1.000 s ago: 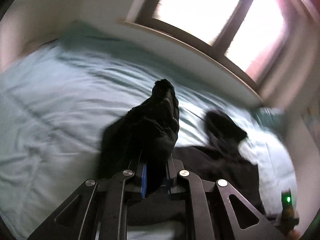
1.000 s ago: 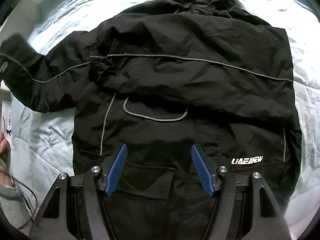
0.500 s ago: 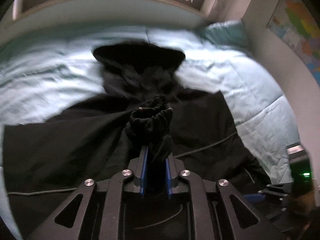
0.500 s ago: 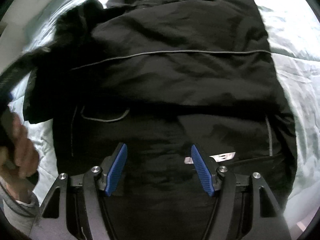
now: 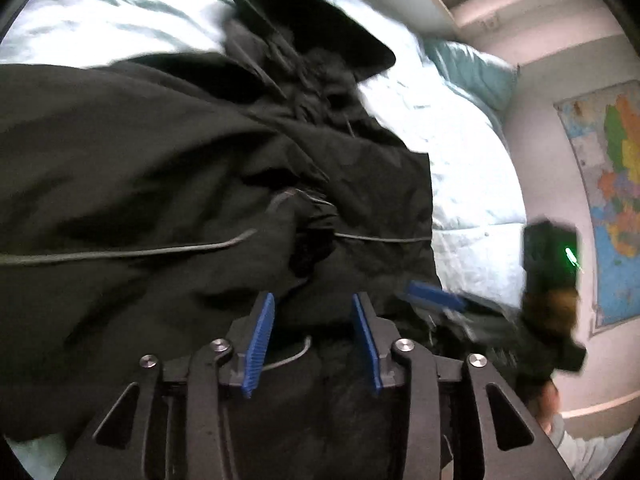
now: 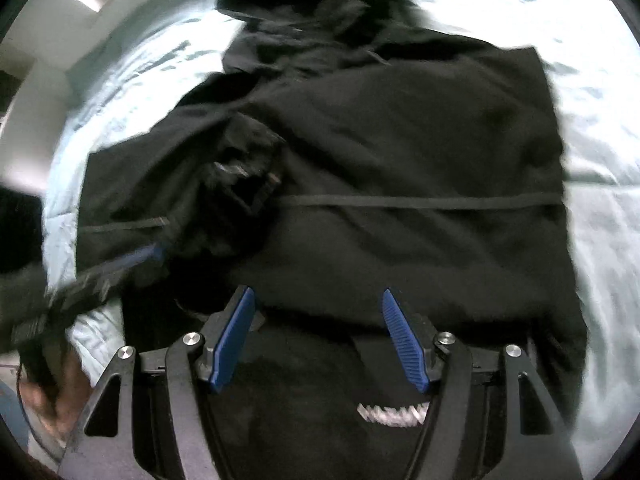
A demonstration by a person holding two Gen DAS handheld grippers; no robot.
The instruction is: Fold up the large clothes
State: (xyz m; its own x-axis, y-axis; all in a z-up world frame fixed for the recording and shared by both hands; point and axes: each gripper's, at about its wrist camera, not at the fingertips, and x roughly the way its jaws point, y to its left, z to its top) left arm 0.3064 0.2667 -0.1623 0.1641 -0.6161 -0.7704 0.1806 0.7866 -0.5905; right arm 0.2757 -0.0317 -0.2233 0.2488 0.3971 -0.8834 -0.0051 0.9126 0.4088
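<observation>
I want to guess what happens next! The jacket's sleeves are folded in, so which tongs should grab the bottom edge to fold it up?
Probably the right tongs: open and empty, low over the black jacket near its logo. The left tongs sit higher, by the sleeve cuff.

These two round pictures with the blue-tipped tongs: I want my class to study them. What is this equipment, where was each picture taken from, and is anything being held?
There is no robot here. A person holds a hand-operated gripper in each hand, and a wide-angle camera on each looks forward along its two blue-padded fingers.

In the left wrist view, the left gripper is at the bottom; the right gripper shows at the right edge. In the right wrist view, the right gripper is at the bottom.

A black hooded jacket lies spread on a pale blue bedcover, with one sleeve folded across its body.

Nothing is held. The left gripper's jaws have just been opening and stand apart over the cloth; the right gripper is open too.
</observation>
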